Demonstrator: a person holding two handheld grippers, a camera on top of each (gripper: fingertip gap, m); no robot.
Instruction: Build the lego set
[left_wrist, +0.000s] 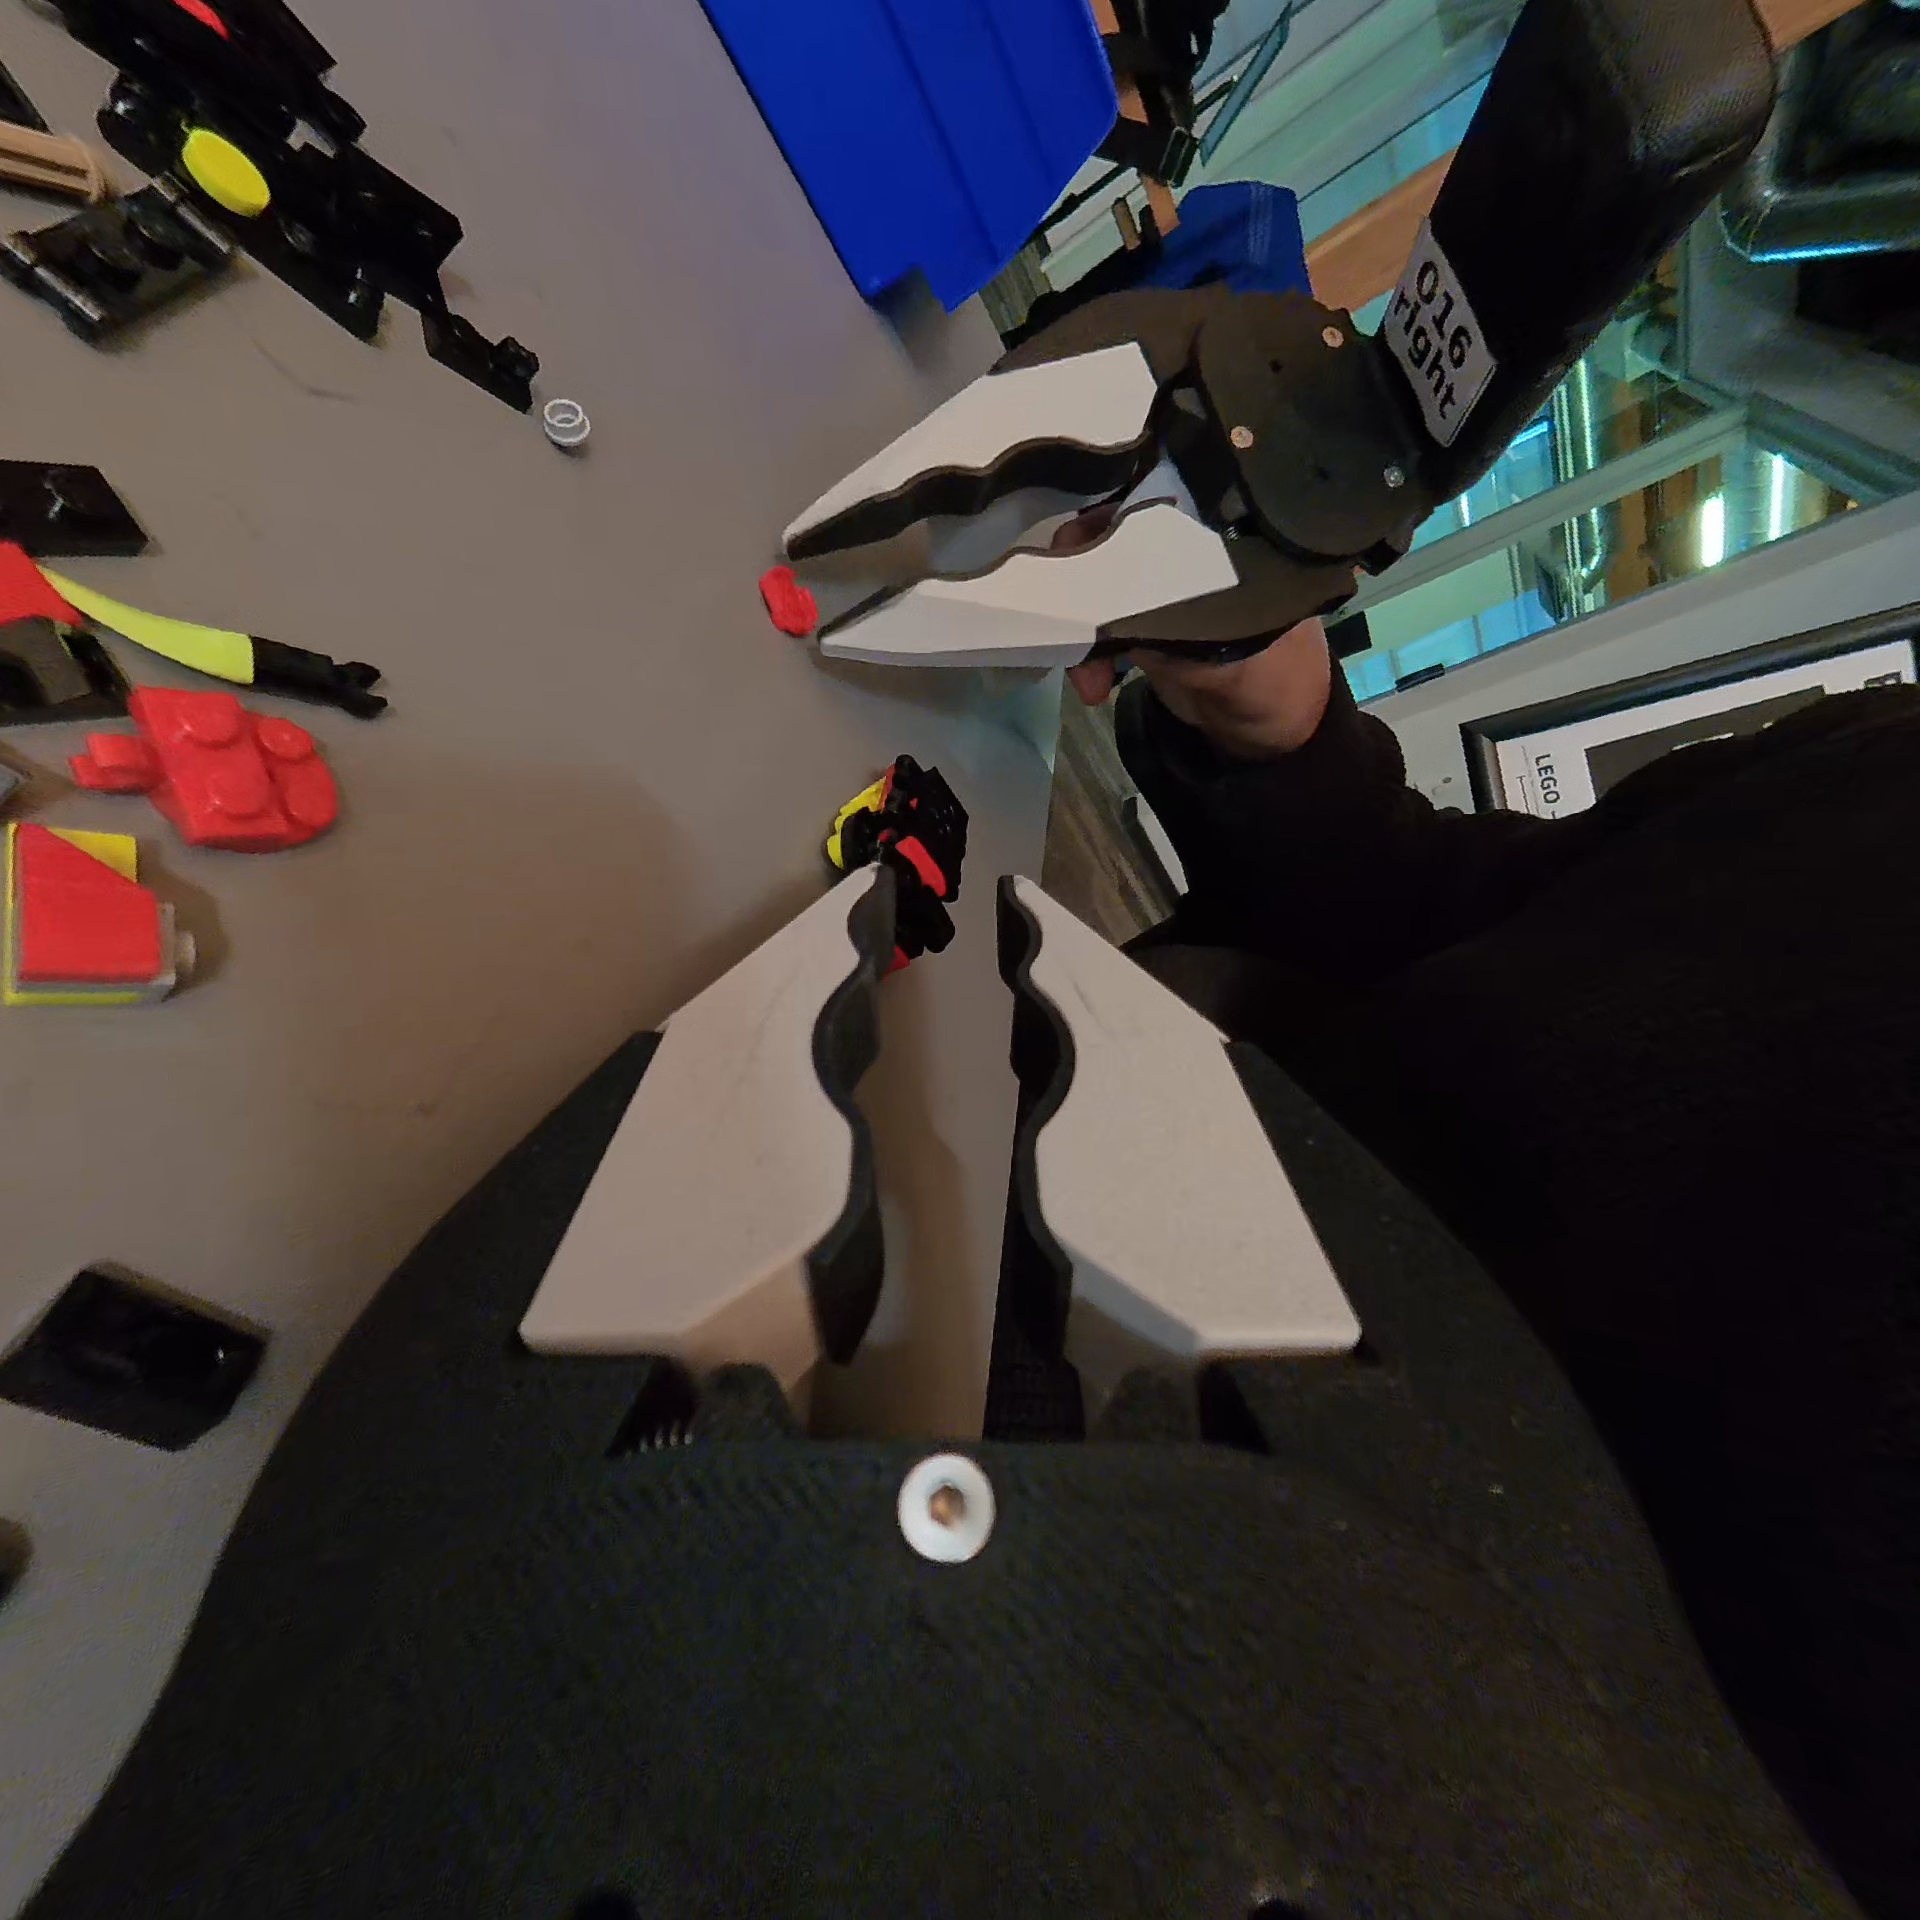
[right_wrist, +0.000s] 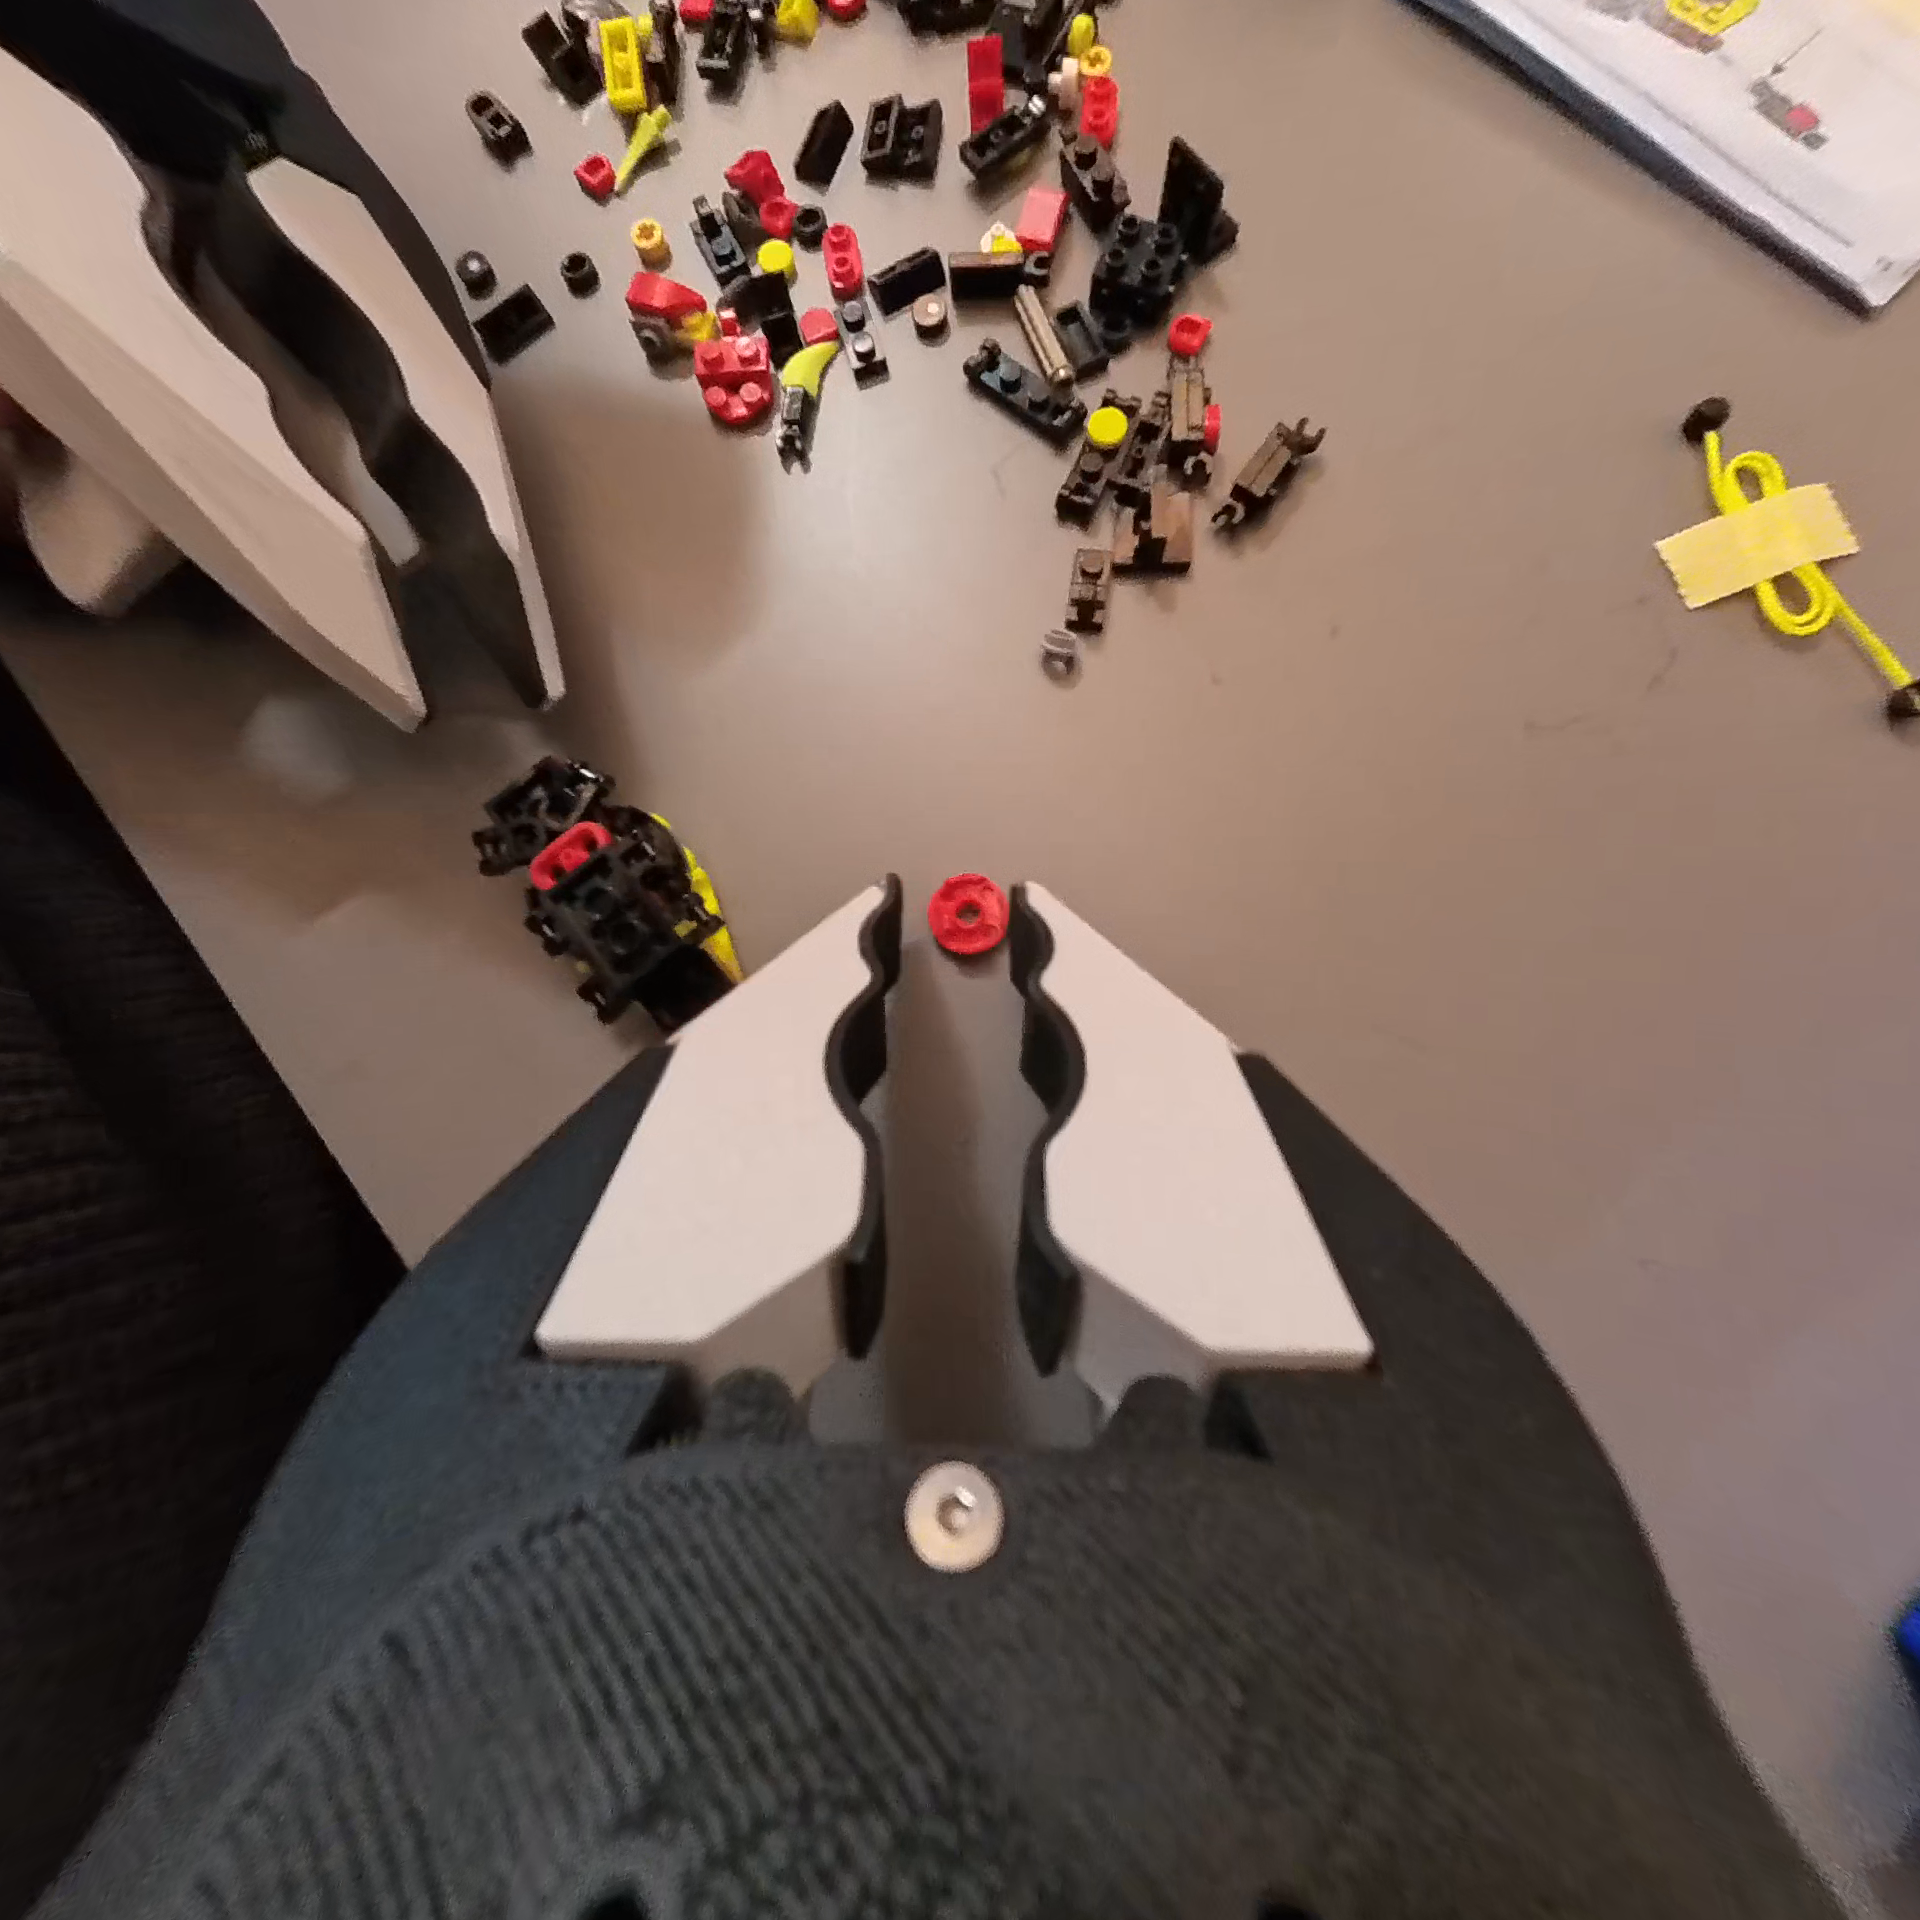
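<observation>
- The right gripper is seen closest, its black textured body filling the near part of its own view, with two pale wedge-shaped fingers lined with wavy black pads. The jaws are set narrow and nothing is held. A small red round plastic plate with a centre hole lies flat between the fingertips. A gap shows at the left pad, and the right pad is just beside the plate.
- The plate is carried by the grey tabletop rather than by the pads, so its flat lie is judged to be its own resting pose.
- The left gripper is likewise kept narrow and bare. A small built-up cluster of black, red and yellow plastic bricks lies just beyond its left fingertip, near the tabletop's near edge. No pressing contact can be made out.
- The cluster is seen lying on its side, well apart from the loose scatter of black, red and yellow bricks farther off. A small grey plastic ring sits between the scatter and the grippers.
- A printed booklet lies at the far right, and a yellow cord under a strip of pale tape at the right.
- The right gripper is held low and nearly level by a hand in a dark sleeve. The left gripper is tilted steeply down from the left, its tips above the tabletop.
</observation>
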